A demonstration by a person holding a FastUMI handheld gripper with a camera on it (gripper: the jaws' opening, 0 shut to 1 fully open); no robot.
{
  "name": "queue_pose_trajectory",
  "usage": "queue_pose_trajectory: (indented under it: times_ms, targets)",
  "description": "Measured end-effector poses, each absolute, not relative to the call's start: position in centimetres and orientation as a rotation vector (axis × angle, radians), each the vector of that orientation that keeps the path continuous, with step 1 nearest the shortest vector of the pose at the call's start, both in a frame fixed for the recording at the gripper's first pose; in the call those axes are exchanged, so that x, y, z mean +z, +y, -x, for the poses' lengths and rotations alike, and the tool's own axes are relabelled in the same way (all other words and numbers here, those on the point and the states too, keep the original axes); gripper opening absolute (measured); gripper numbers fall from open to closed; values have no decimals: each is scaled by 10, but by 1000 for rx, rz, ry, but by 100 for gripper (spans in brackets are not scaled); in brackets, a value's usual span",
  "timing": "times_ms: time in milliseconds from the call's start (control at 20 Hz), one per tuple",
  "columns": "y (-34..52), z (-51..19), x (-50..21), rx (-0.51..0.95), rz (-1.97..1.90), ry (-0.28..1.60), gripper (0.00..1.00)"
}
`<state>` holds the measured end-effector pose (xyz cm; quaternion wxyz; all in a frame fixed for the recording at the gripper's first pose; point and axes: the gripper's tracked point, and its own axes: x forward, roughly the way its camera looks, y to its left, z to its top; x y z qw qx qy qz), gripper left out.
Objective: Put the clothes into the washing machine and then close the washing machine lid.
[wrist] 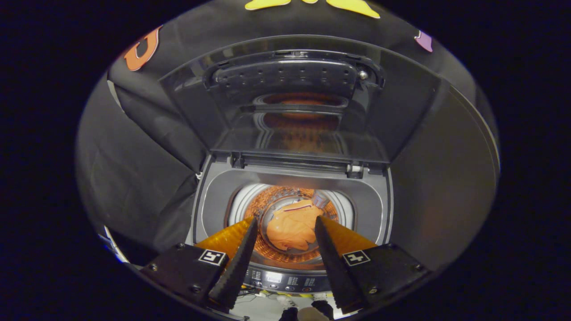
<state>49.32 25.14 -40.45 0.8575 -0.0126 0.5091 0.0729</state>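
Your claw (pixel 285 225) hung above the front of the washing machine (pixel 203 214) with its two fingers (pixel 236 263) spread apart and gripping nothing; each finger tapered to a narrow, ridged wedge, and each mount behind it carried a small square marker. Just below and between the fingers ran the machine's control panel (pixel 285 281), a curved dark strip with small buttons and a pale display. Beyond the fingertips the grey, smooth-moulded top deck of the machine ringed a round opening, and inside it the perforated metal drum (pixel 267 200) glowed with an orange tint. The clothes (pixel 292 227), a crumpled orange garment of soft fabric with a collar-like edge, lay at the bottom of the drum, seen in the gap between your fingers and touching neither of them. Farther back, the washing machine lid (pixel 294 111) stood raised on its hinges at the rear of the deck; its glossy dark glass mirrored the drum and the orange cloth, and a black plastic panel with rows of small holes sat along its upper part. Behind and to both sides, the booth's black cloth wall (pixel 134 165) hung in loose folds around the machine.
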Motion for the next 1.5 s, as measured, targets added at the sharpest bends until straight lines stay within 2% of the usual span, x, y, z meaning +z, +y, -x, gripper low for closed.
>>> queue_pose_trajectory:
  times_ms: [450, 950, 1500]
  targets:
    - [249, -487, -376, 158, 44, 1004, 81]
    - [244, -489, -300, 147, 64, 867, 81]
    - [249, -544, -202, 113, 26, 722, 81]
